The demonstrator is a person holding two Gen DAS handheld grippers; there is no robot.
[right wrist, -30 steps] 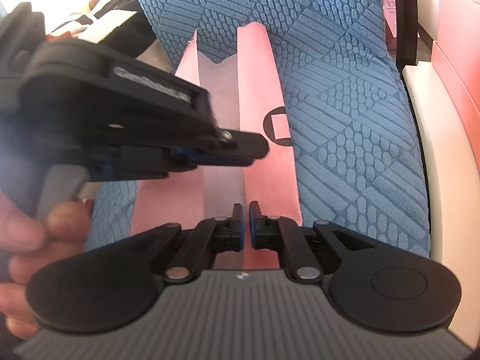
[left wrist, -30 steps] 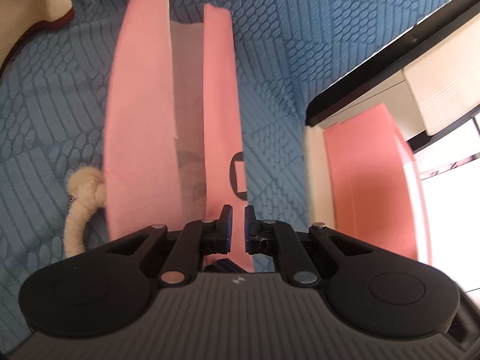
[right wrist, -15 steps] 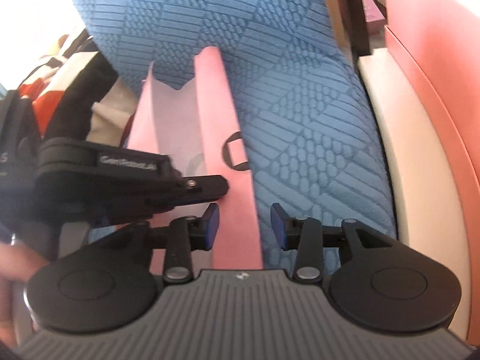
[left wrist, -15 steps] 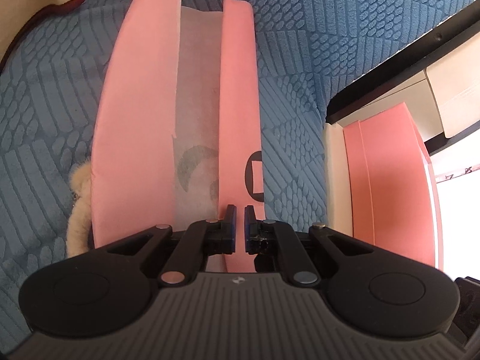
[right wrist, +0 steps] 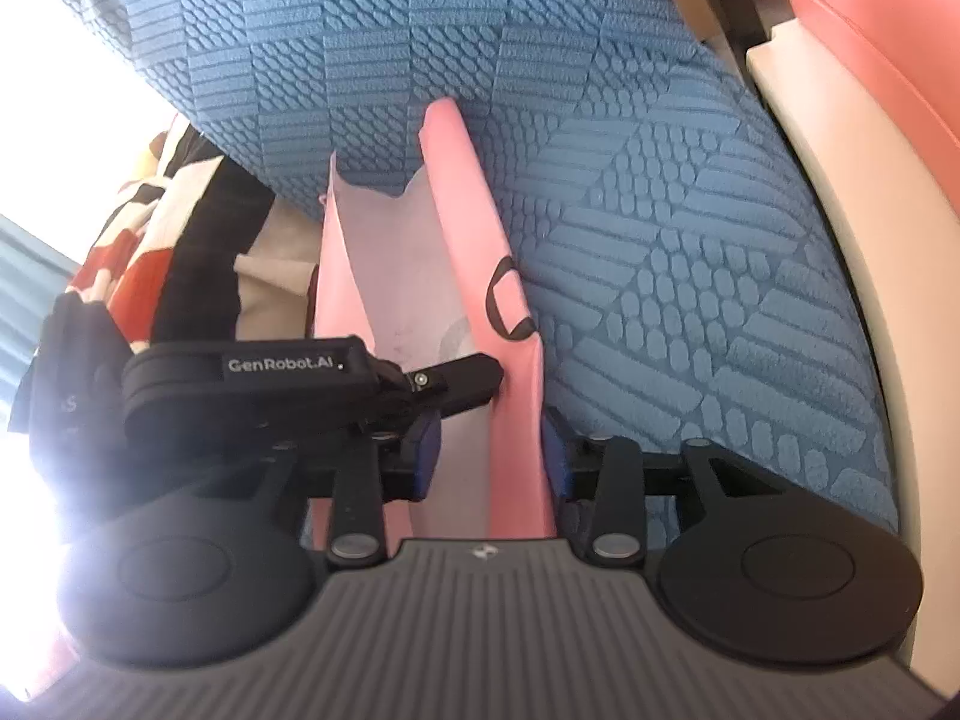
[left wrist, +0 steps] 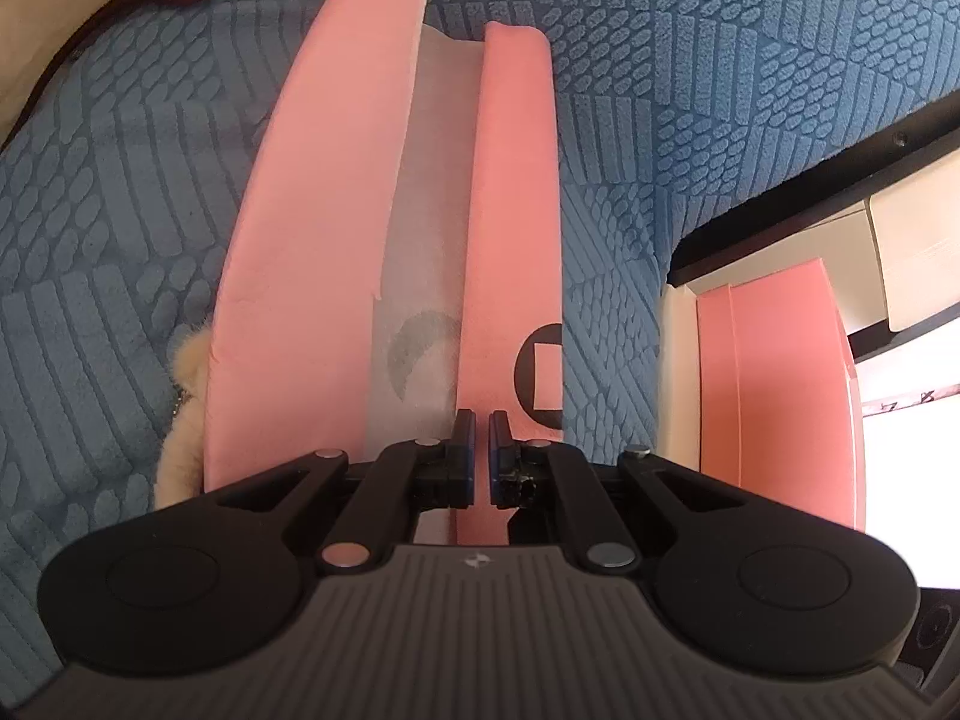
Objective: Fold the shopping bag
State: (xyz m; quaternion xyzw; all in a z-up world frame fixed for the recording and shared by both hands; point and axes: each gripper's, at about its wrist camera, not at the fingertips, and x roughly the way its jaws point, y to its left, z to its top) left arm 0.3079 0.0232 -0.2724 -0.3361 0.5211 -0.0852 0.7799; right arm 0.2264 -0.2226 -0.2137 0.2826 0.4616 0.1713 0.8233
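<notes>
Pink shopping bag [left wrist: 324,240] lies lengthwise on the blue bedspread [left wrist: 690,90], both long edges folded inward. Left gripper [left wrist: 481,444], fingers nearly closed, pinches the right flap; right gripper [right wrist: 492,456], fingers wide, straddles that flap.

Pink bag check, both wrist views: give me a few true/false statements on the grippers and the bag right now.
1. The left gripper is shut on the pink bag. True: its jaws are nearly together on the edge of the bag's right flap.
2. The right gripper is shut. False: its jaws stand wide apart, on either side of the bag's right flap.
3. The bag lies on a blue textured cover. True.
4. The bag is already folded into a small square. False: it is a long strip, both side flaps folded in, with the pale inside showing between them.
5. A black ring with a square is printed on the right flap. True.
</notes>
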